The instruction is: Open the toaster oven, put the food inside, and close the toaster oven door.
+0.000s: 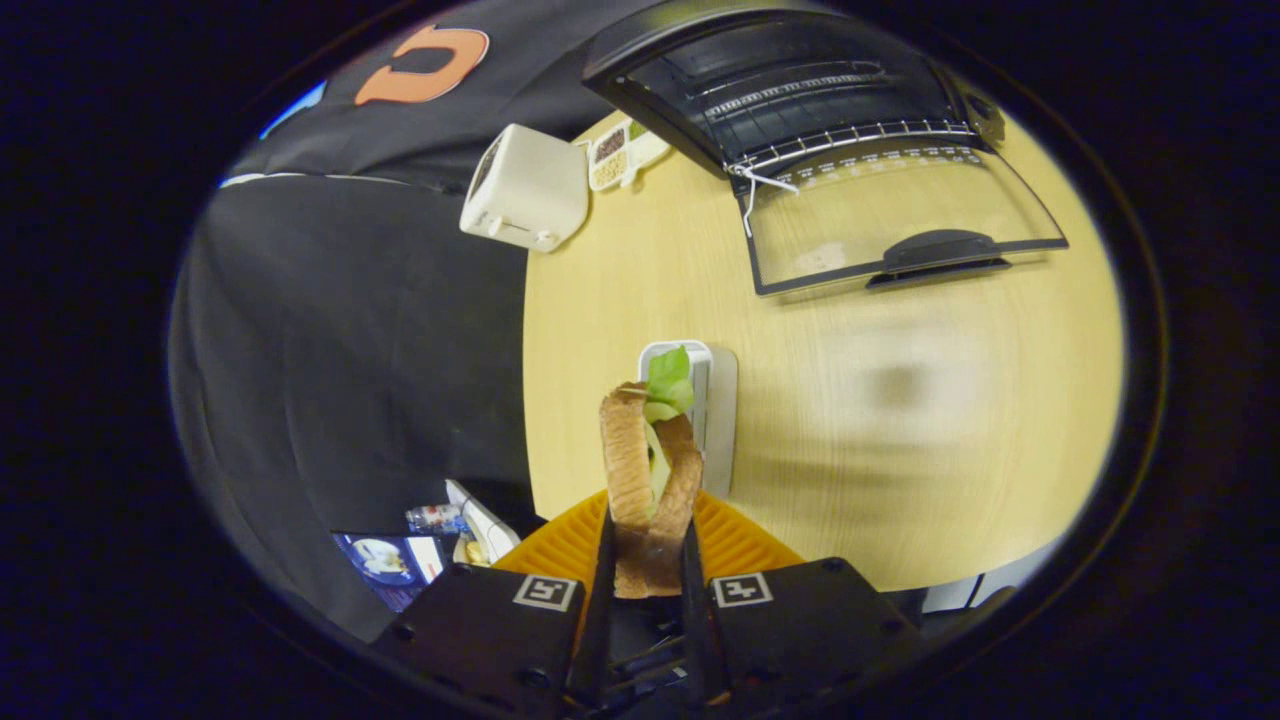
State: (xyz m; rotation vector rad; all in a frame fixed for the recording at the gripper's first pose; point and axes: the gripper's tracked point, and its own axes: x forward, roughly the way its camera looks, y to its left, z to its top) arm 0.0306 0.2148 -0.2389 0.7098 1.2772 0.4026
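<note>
while claw (648, 545) grips sandwich (648, 470), oven (800, 110) gapes

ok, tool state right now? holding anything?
Tool: shut on the sandwich, both fingers pressing its sides, held above the table short of the open toaster oven.

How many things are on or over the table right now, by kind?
Appliances: 2, the open toaster oven and the white toaster.
Food: 1, the sandwich, clamped between the fingers of the tool.
Trays and dishes: 3, the snack tray, the white tray and the orange plate.
Total: 6.
</note>
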